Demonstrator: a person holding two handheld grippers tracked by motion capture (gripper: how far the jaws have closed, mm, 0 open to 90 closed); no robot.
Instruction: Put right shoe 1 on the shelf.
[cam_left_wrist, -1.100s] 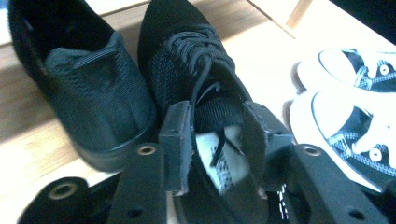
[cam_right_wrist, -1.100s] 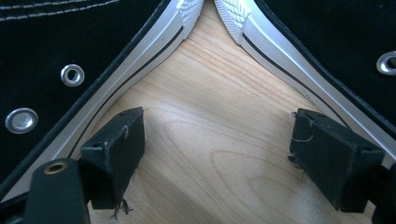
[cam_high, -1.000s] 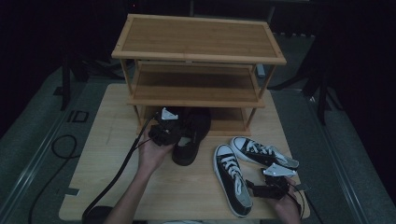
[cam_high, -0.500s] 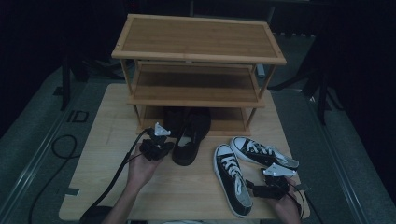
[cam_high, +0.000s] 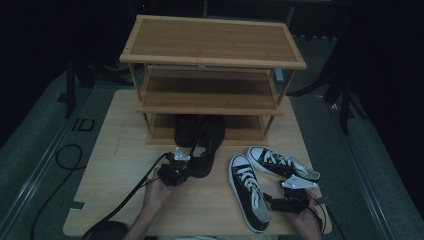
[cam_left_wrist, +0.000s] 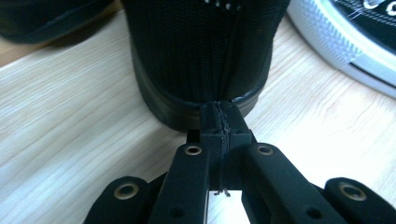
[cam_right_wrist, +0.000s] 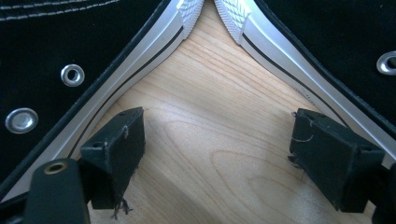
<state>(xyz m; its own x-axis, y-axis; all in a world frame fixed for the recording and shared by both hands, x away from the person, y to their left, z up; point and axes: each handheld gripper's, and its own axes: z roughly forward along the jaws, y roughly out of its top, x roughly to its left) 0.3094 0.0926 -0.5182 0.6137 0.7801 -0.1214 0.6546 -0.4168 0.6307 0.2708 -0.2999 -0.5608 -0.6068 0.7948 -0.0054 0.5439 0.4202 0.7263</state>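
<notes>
Two claws (cam_left_wrist: 219, 126) beside shoes (cam_high: 202, 150).

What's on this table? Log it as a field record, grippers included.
left gripper: shut, tips at the heel of the black shoe
right gripper: open, empty, over bare table between the two sneakers
rack: wooden, three shelves, top shelf bare
second black shoe: at the rack's foot
</notes>
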